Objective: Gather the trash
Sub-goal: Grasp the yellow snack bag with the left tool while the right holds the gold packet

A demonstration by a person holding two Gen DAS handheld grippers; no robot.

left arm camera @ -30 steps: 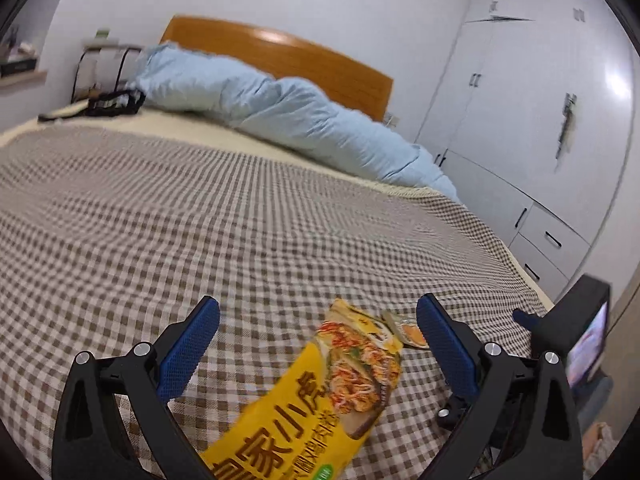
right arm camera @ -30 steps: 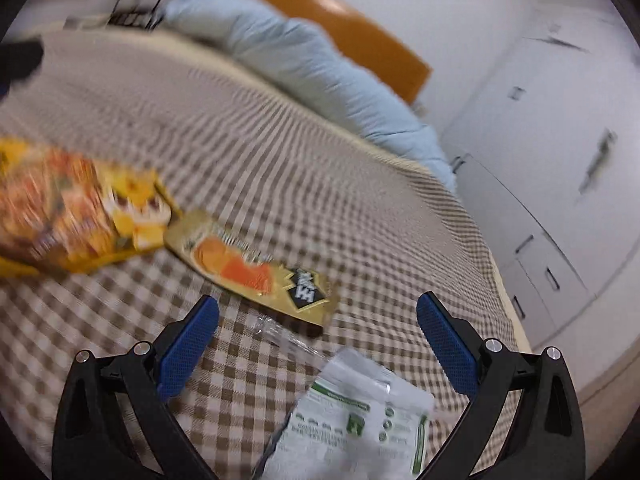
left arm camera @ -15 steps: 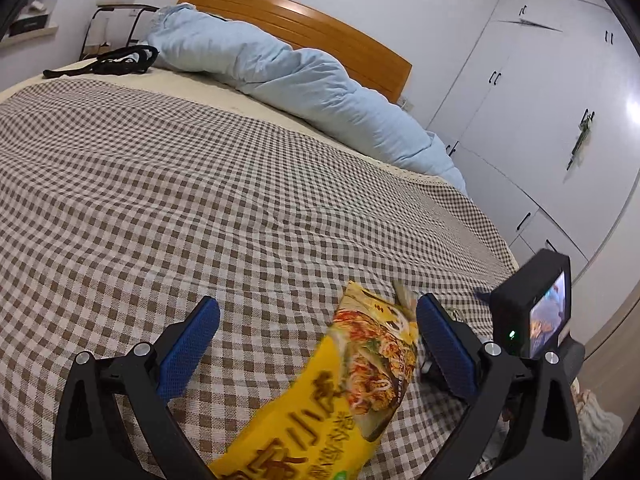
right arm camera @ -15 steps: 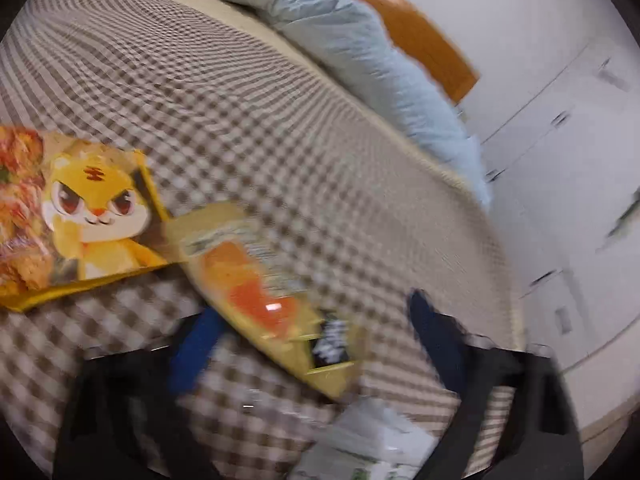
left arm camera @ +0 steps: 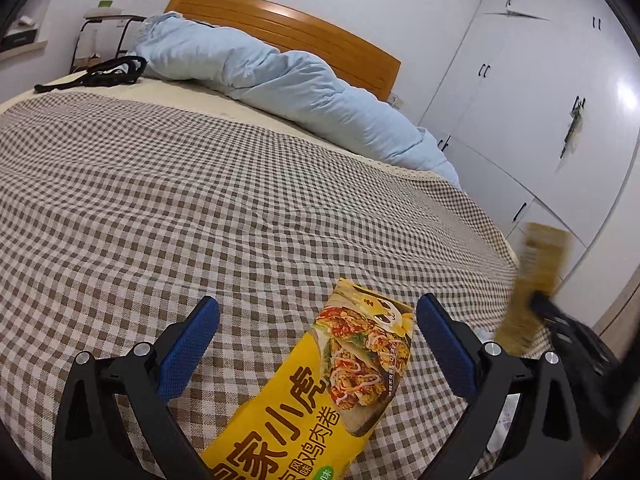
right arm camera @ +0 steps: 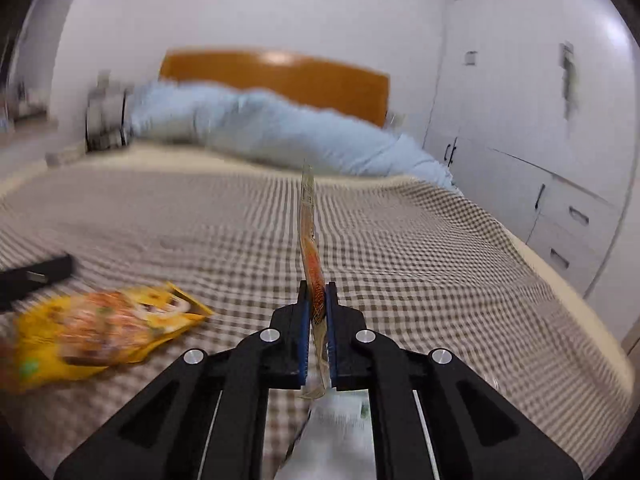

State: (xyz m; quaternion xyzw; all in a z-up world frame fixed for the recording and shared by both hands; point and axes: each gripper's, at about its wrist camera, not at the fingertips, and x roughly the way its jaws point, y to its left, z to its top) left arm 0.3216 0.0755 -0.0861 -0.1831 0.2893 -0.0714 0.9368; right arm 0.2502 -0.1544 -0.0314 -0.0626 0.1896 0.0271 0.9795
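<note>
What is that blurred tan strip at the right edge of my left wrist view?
Observer: A thin wrapper with orange print. The right gripper has just been closing its jaws, and its pads now pinch the wrapper, which stands edge-on and upright.
Operator: Is any trash left on that side?
Observer: Yes. A white packet with green print lies on the bedspread, just below the right gripper and untouched by it.
</note>
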